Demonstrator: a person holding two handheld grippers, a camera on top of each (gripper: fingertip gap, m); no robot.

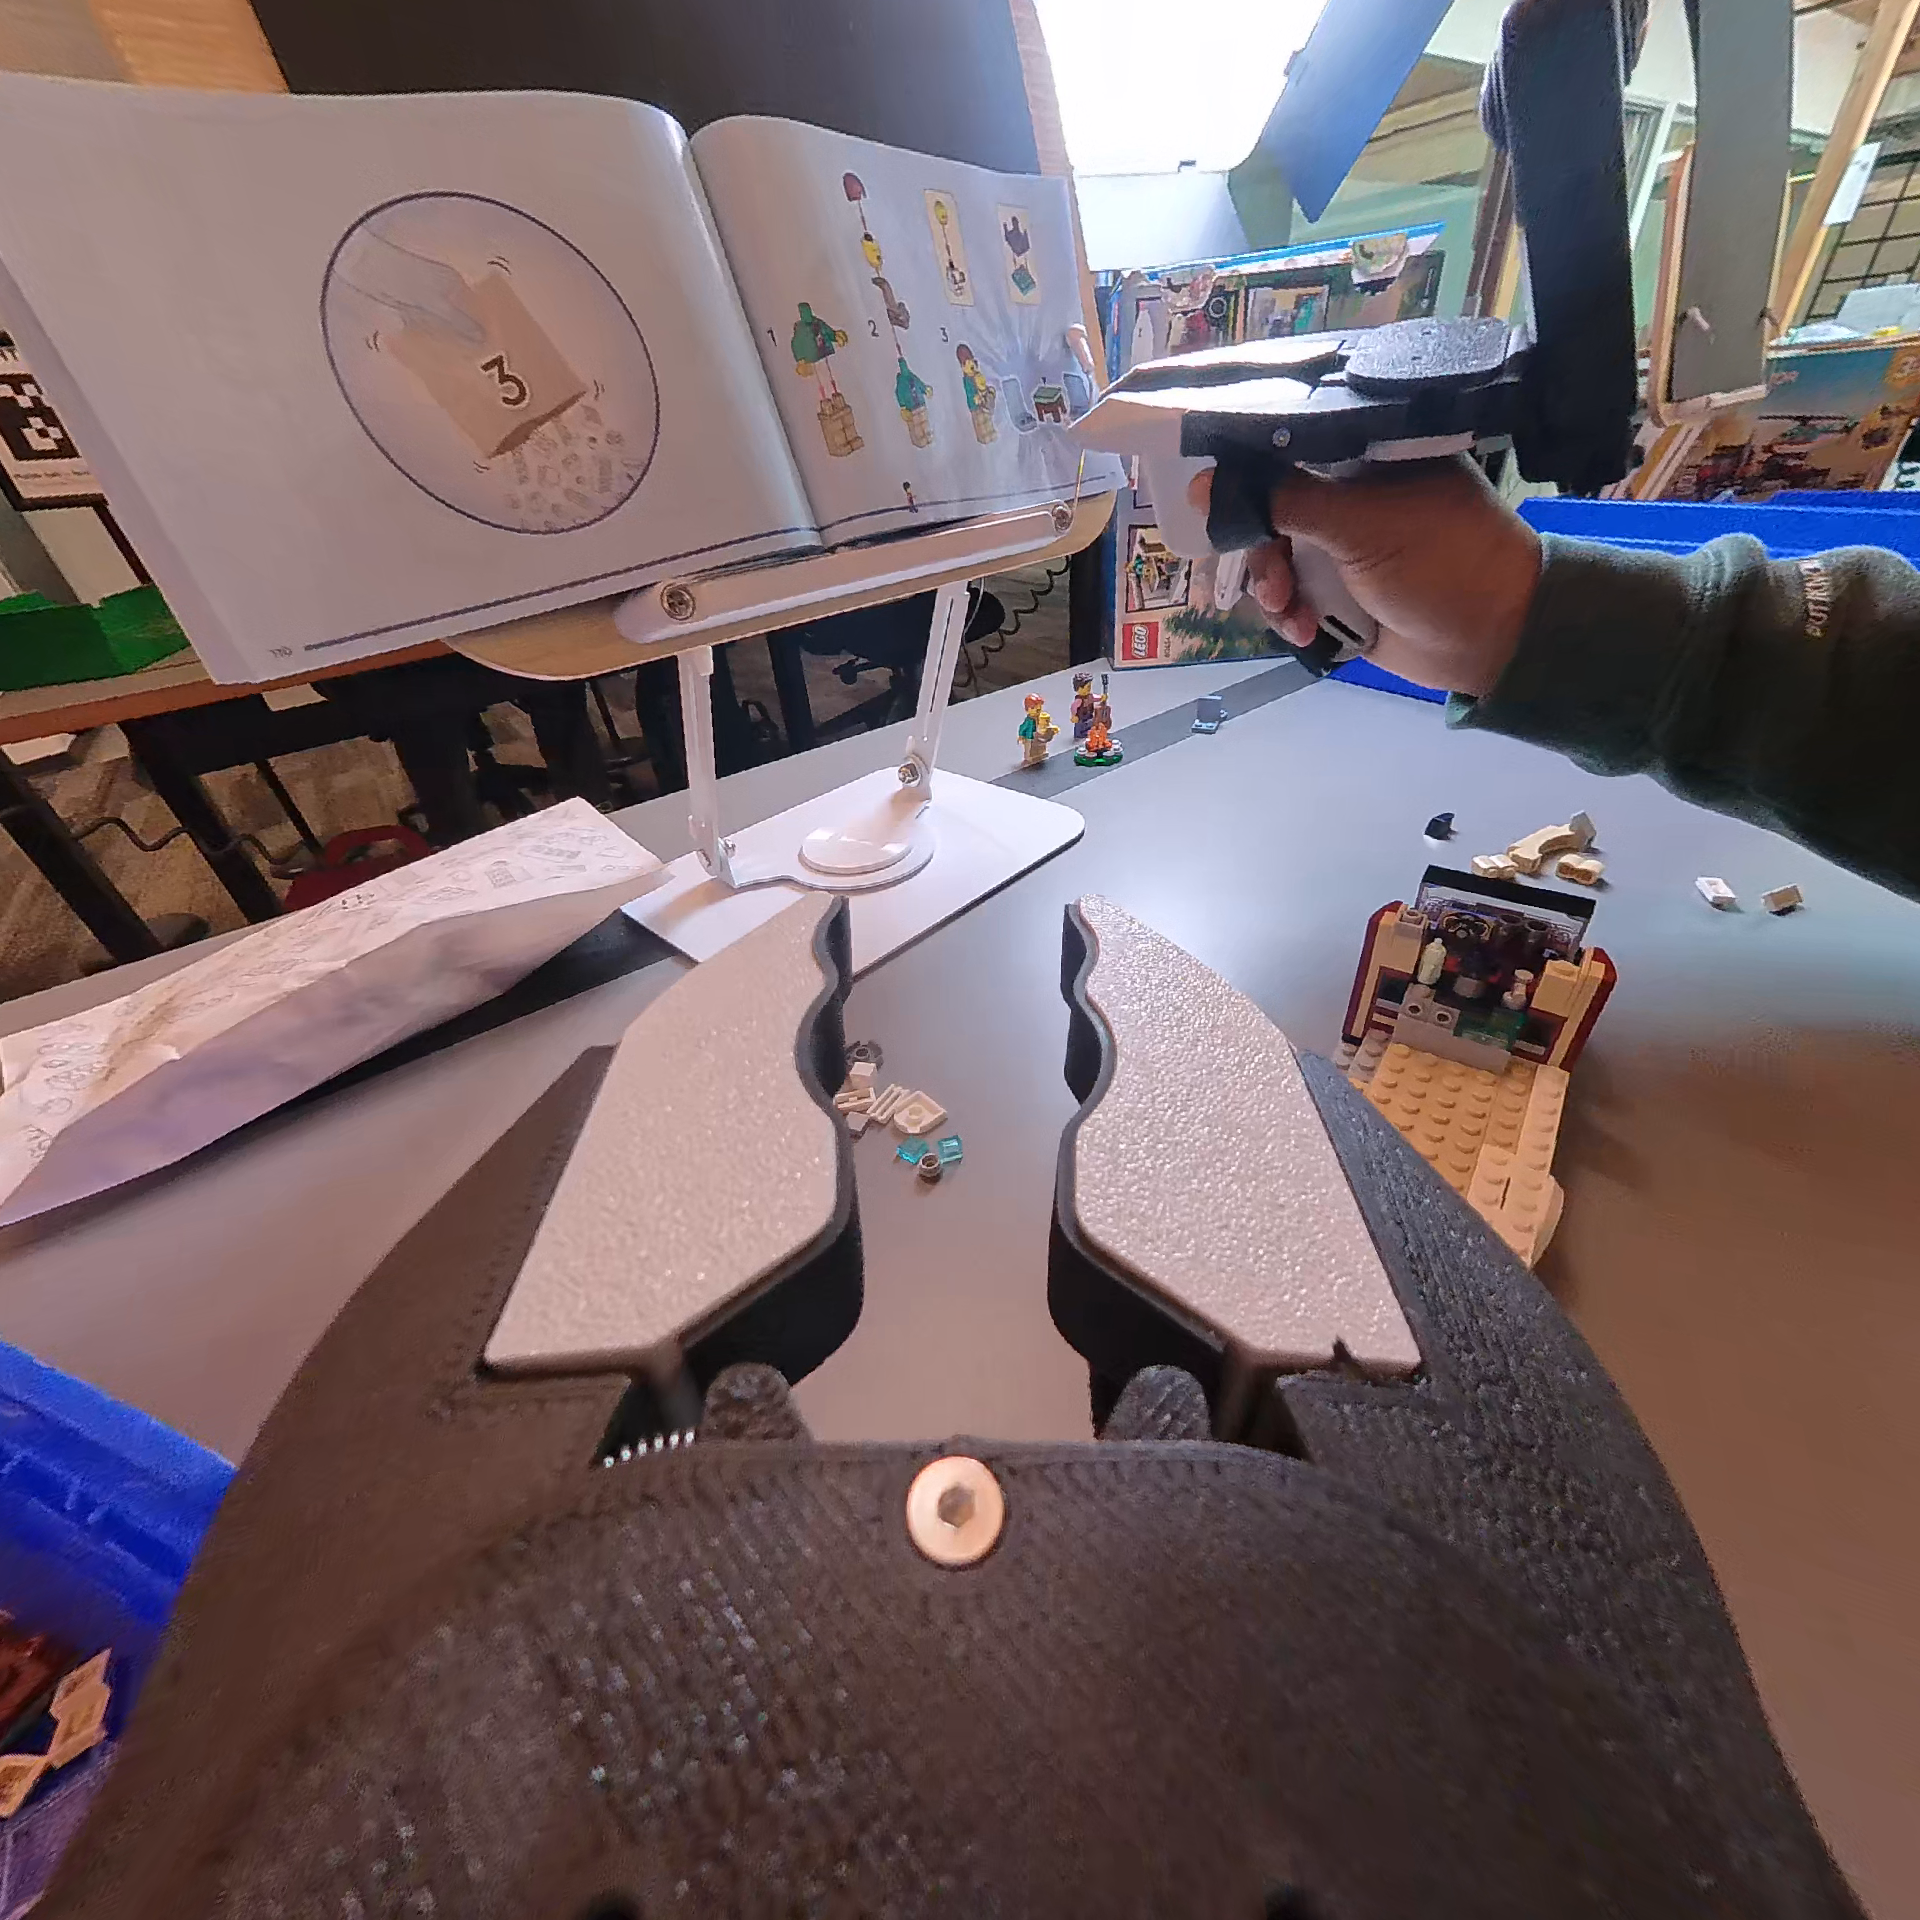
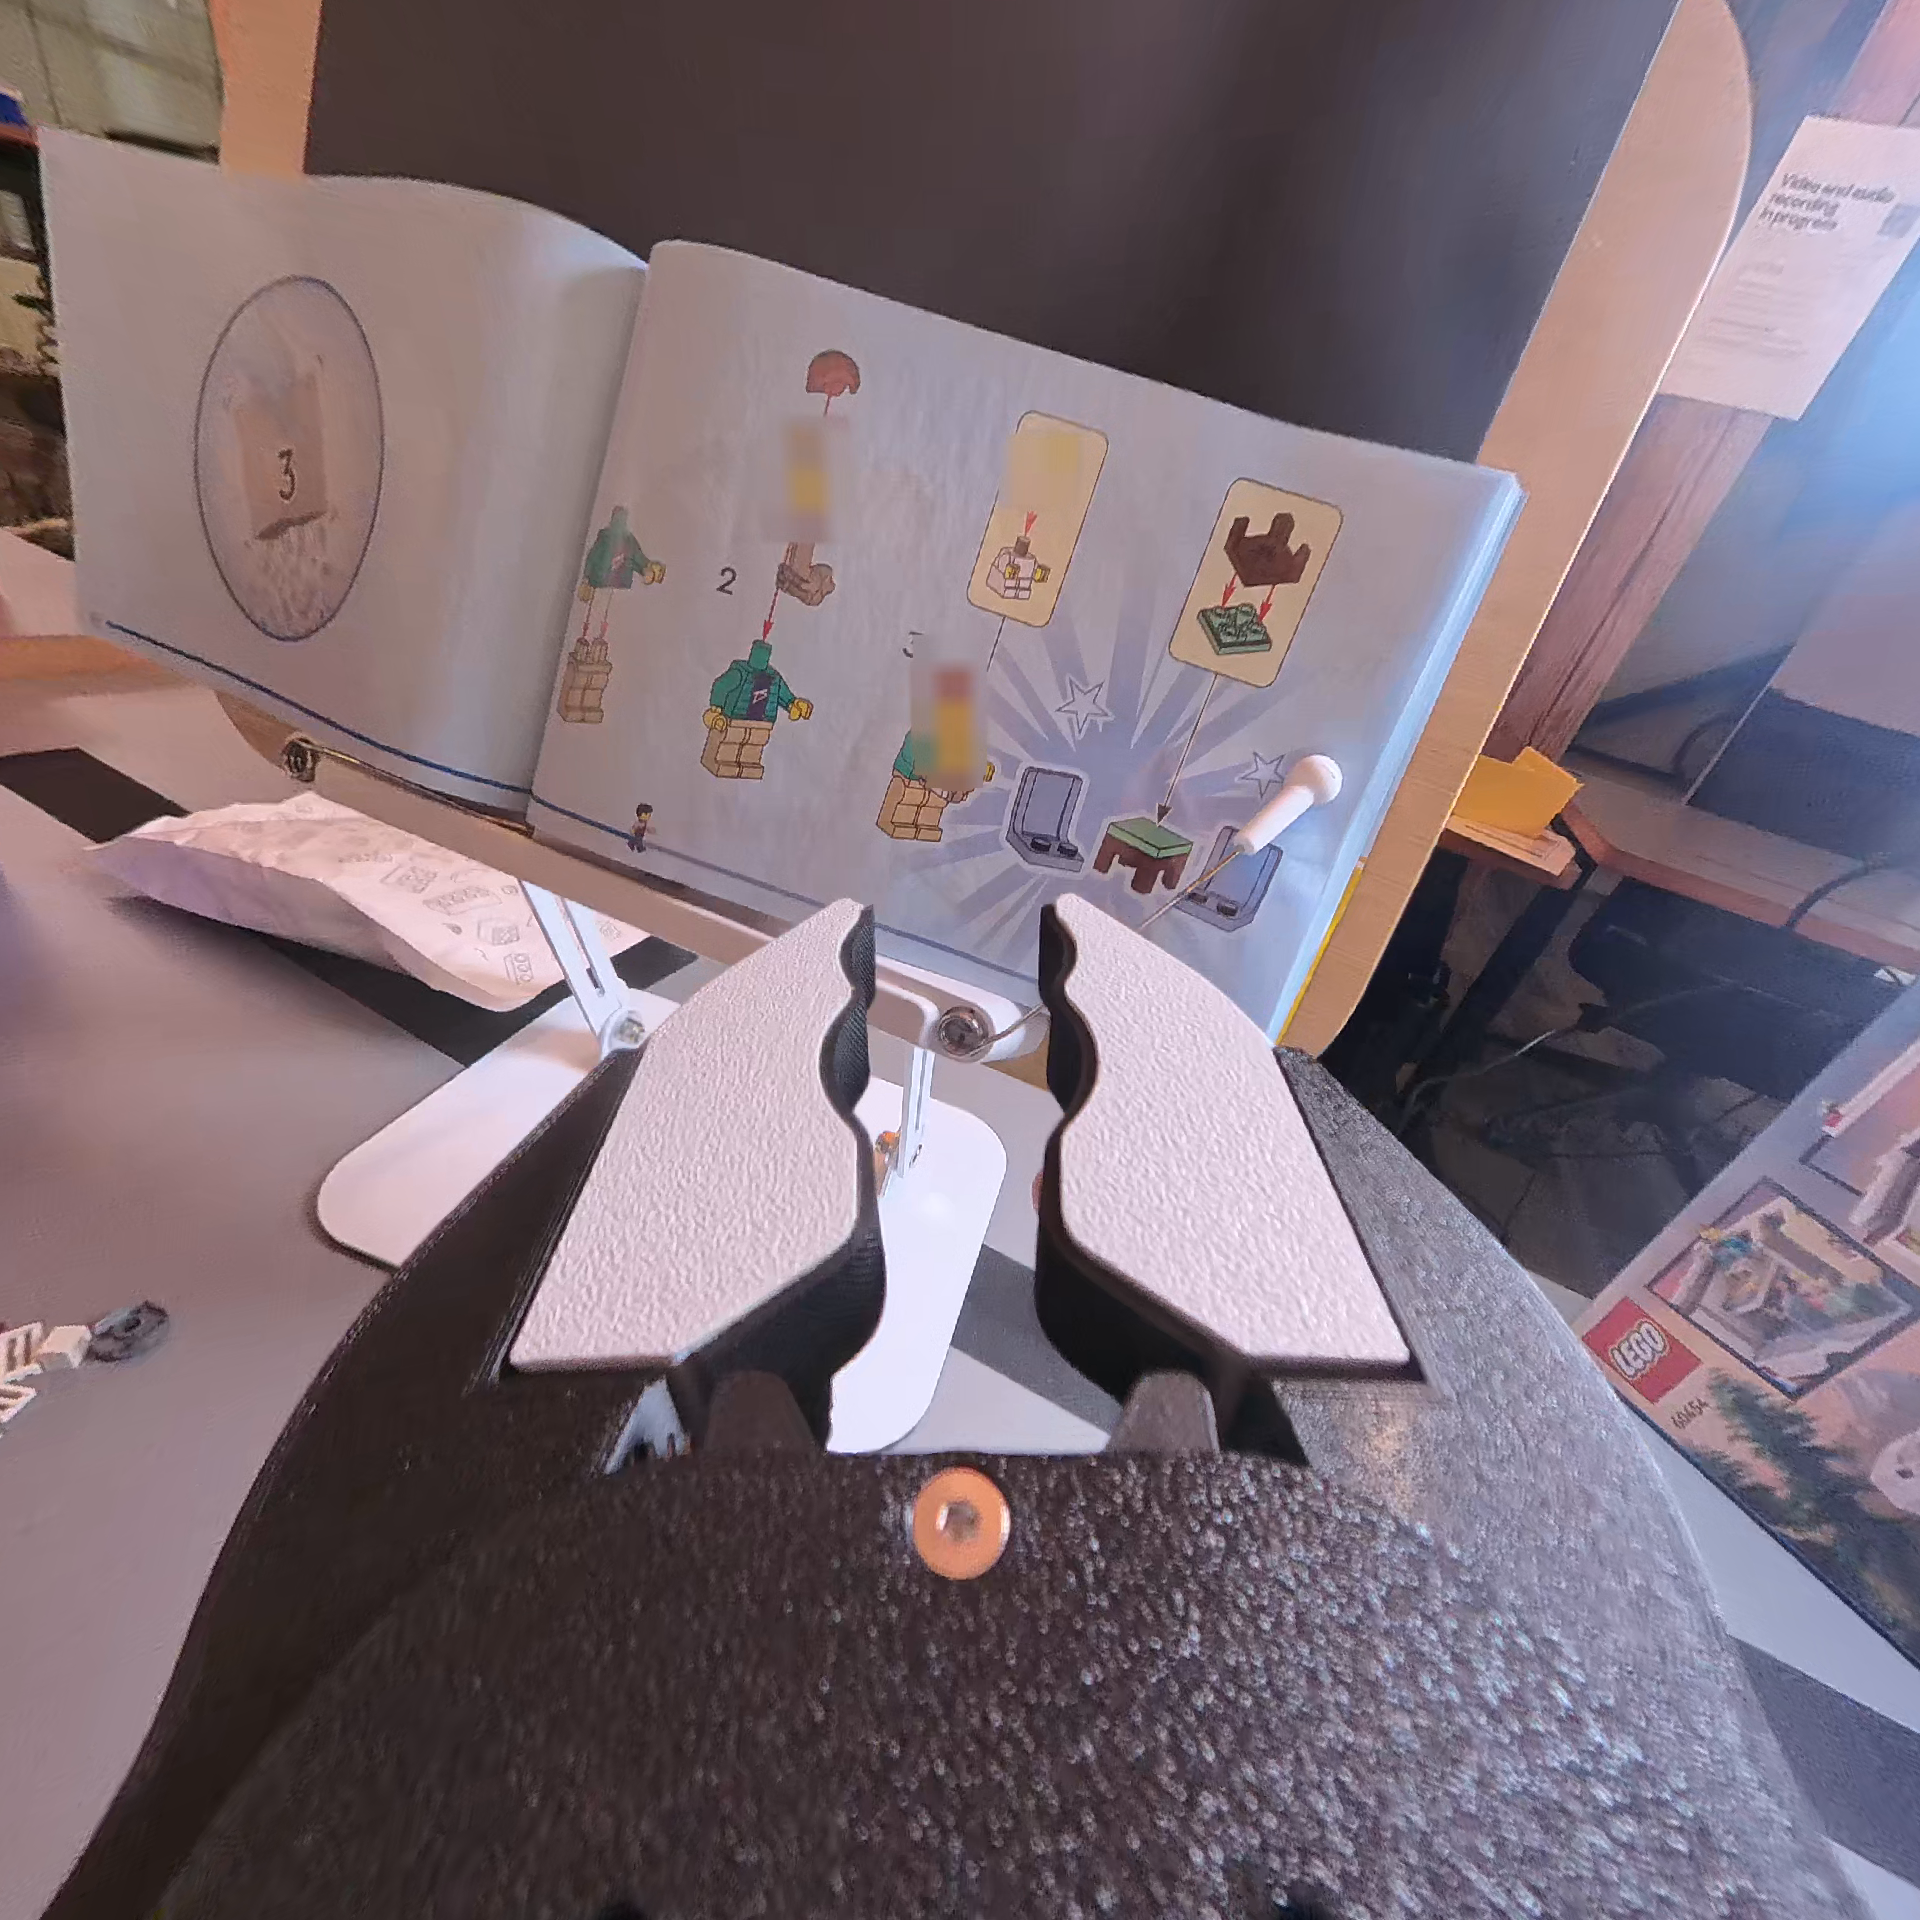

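Note:
My left gripper (image 1: 956, 925) is open and empty, held above the grey table (image 1: 1247, 852). Under its jaws lies a small pile of white, grey and clear blue brick pieces (image 1: 899, 1112). My right gripper (image 2: 956, 925) is open and empty, raised in front of the lower right page of an open instruction booklet (image 2: 1039, 644) on a white stand (image 2: 665, 1174). The right gripper also shows in the left wrist view (image 1: 1101, 416), held by a hand at the booklet's right edge (image 1: 935, 343). A partly built tan and dark red brick model (image 1: 1475, 1018) sits right of my left gripper.
A white printed paper bag (image 1: 312, 966) lies left of the stand. Two minifigures and a small campfire build (image 1: 1070, 722) stand farther back. Loose tan and white pieces (image 1: 1548, 852) lie at the right. A blue bin (image 1: 73, 1538) is at the lower left. Toy boxes (image 2: 1787, 1351) stand right. The gap from one gripper's tips to the other's is roughly 30 cm.

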